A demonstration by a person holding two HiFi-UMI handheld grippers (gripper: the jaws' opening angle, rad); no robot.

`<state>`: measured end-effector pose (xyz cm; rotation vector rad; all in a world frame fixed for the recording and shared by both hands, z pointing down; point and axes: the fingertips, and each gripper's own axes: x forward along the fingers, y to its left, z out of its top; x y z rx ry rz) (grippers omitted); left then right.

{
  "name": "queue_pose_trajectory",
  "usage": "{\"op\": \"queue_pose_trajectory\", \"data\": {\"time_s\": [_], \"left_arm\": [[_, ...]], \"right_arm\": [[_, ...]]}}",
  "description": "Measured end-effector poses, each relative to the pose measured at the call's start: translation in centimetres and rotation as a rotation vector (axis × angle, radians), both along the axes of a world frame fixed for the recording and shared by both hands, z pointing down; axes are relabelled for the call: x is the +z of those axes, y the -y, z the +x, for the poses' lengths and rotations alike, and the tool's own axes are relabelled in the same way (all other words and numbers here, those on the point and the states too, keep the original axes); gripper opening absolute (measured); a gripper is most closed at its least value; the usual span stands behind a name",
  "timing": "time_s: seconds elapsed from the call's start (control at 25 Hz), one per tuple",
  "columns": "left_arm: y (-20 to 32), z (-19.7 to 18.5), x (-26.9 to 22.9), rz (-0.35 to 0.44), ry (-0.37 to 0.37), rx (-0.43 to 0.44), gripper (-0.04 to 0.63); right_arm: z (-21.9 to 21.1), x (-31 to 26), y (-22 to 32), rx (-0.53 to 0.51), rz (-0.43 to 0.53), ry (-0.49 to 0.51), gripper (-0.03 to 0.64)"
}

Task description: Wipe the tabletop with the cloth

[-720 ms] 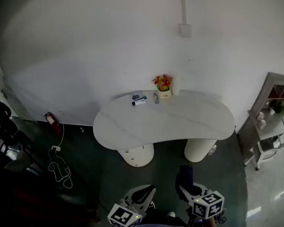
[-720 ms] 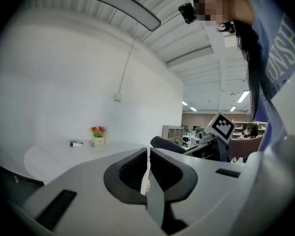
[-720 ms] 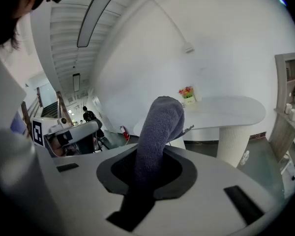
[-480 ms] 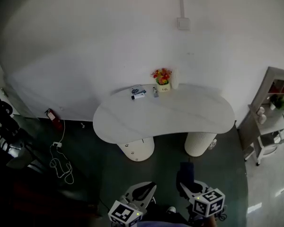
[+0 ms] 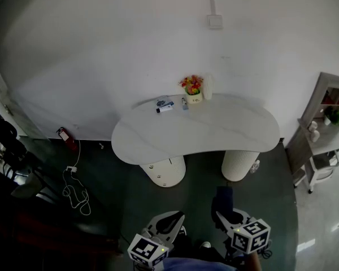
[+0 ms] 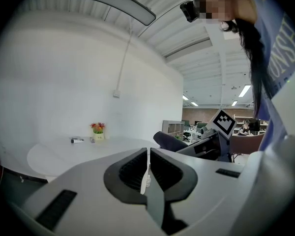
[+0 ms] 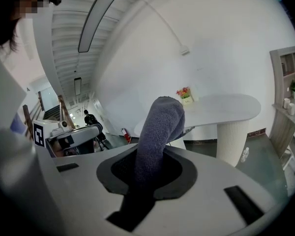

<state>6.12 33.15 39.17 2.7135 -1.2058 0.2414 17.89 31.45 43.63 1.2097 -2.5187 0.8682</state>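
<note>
While R gripper (image 7: 152,156) fingers pinch a grey-blue knitted cloth (image 7: 161,122), L gripper (image 6: 147,156) fingers are pressed together, well apart from white kidney-shaped worktop (image 5: 214,134).

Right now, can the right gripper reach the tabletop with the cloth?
Probably not yet. The right gripper, shut on the cloth, is held well short of the tabletop, with only floor between. Nothing blocks the way; stepping closer should do.
</note>
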Motion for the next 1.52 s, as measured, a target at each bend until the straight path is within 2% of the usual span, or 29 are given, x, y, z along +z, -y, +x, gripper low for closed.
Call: {"op": "queue_pose_trajectory", "data": {"time_s": [0.36, 0.6, 0.84, 1.12, 1.32, 1.52], "left_arm": [[4.2, -1.5, -0.5, 0.030, -0.007, -0.023, 0.015], [9.2, -5.9, 0.4, 0.036, 0.002, -0.051, 0.015], [15.5, -13.7, -0.6, 0.039, -0.001, -0.059, 0.015], [22.9, -25.0, -0.5, 0.034, 0.008, -0.078, 0.015], [27.0, -29.3, -1.0, 0.048, 0.000, -0.084, 0.015], [29.8, -31.3, -0.9, 0.035, -0.022, -0.112, 0.015]], "right_arm": [[-0.7, 0.6, 2.9, -0.006, -0.014, -0.011, 0.074], [-4.0, 1.2, 7.9, -0.013, -0.028, -0.025, 0.074], [-10.9, 0.7, 15.7, 0.010, -0.051, 0.031, 0.074], [-21.3, 0.6, 25.3, -0.003, -0.042, -0.025, 0.074], [-27.9, 1.0, 31.6, -0.034, -0.037, -0.032, 0.074], [-32.9, 0.8, 37.9, -0.093, -0.045, 0.014, 0.074]]}}
